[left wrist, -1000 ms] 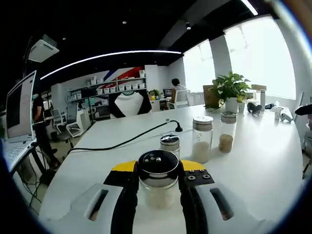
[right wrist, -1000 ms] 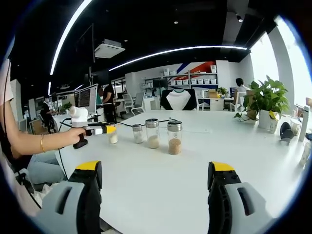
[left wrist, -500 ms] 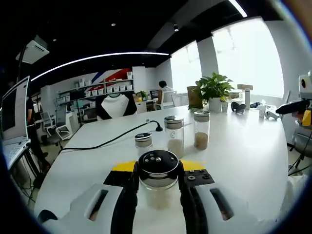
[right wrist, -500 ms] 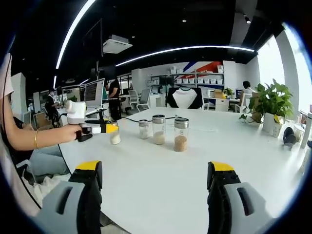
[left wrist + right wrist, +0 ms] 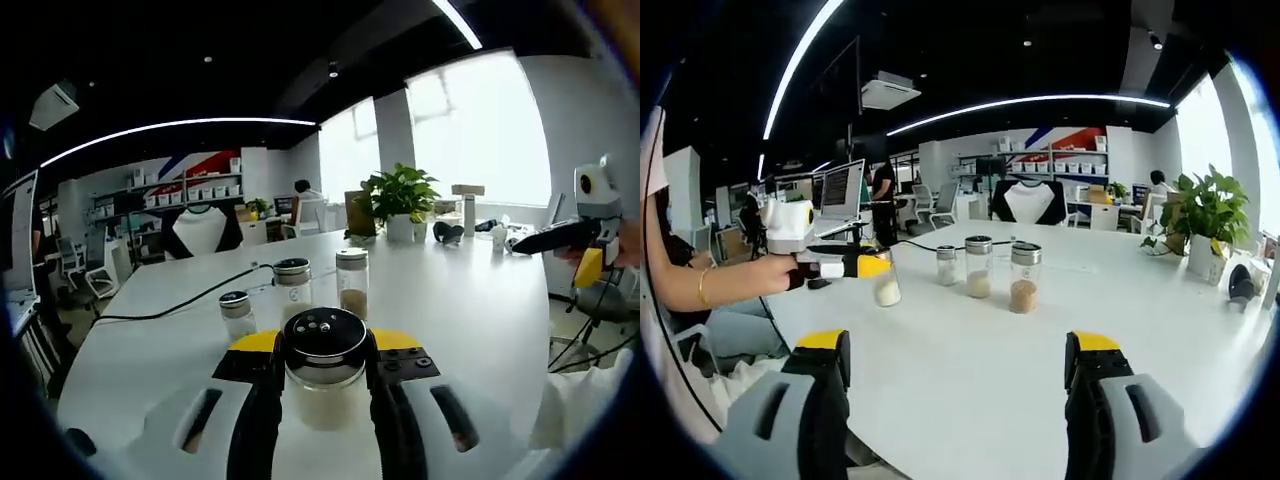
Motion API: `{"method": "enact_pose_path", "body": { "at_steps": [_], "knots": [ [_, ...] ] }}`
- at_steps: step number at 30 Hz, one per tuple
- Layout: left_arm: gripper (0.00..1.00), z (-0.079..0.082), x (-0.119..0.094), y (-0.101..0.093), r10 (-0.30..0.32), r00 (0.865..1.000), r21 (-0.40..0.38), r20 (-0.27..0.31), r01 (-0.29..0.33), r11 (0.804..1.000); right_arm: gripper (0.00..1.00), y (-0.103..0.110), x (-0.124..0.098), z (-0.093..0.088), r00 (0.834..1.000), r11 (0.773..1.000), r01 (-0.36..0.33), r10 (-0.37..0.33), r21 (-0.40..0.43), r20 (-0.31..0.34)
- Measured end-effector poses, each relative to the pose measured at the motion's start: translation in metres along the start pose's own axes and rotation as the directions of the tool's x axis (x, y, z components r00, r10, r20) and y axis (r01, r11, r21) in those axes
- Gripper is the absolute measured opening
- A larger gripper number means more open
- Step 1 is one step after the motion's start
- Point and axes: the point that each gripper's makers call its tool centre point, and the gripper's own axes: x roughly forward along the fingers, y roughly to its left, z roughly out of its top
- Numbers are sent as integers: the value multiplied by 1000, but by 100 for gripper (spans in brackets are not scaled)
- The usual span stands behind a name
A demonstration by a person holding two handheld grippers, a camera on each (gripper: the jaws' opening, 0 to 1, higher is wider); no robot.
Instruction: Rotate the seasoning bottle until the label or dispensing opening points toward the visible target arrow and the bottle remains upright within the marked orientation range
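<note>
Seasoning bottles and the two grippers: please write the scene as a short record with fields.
held bottle: seasoning bottle with pale contents, upright between the left gripper jaws
same bottle, right gripper view: at the left gripper's yellow tip
other bottles: three in a row on the white table: small, taller with pale contents, and one with brown contents
right gripper: open, holding nothing
target arrow: none visible
background: potted plant

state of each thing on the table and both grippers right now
held seasoning bottle: upright, clamped between the left gripper's jaws
left gripper: shut on the bottle
right gripper: open, nothing between its jaws
three other bottles: upright, standing in a row
potted plant: upright
</note>
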Motion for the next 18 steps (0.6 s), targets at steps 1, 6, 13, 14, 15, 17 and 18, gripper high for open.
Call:
{"method": "enact_pose_path", "body": {
  "at_steps": [1, 6, 13, 14, 15, 17, 18],
  "knots": [
    [33, 2, -1, -5, -14, 1000, 1, 6, 14, 1000, 89, 1, 0, -1, 1000, 1000, -2, 2, 0, 0],
    [33, 10, -5, -24, -50, 999, -1, 20, 50, 999, 89, 9, 3, -2, 1000, 1000, -21, 21, 4, 3],
    [33, 21, -11, -60, -168, 985, -24, 42, 169, 985, 85, 23, 9, -1, 998, 998, -61, 62, 0, 10],
    [33, 20, -11, -62, -173, 984, -18, 39, 174, 985, 85, 26, 10, -1, 998, 998, -68, 68, 0, 9],
    [33, 19, -12, -67, -186, 982, -1, 30, 186, 983, 85, 27, 11, -2, 997, 997, -72, 72, -1, 8],
    [33, 19, -14, -71, -195, 980, 2, 27, 195, 981, 85, 30, 12, -2, 997, 997, -80, 80, -2, 9],
    [33, 19, -15, -73, -201, 979, -1, 28, 201, 980, 85, 31, 13, -2, 997, 997, -83, 83, 1, 9]
  ]
}}
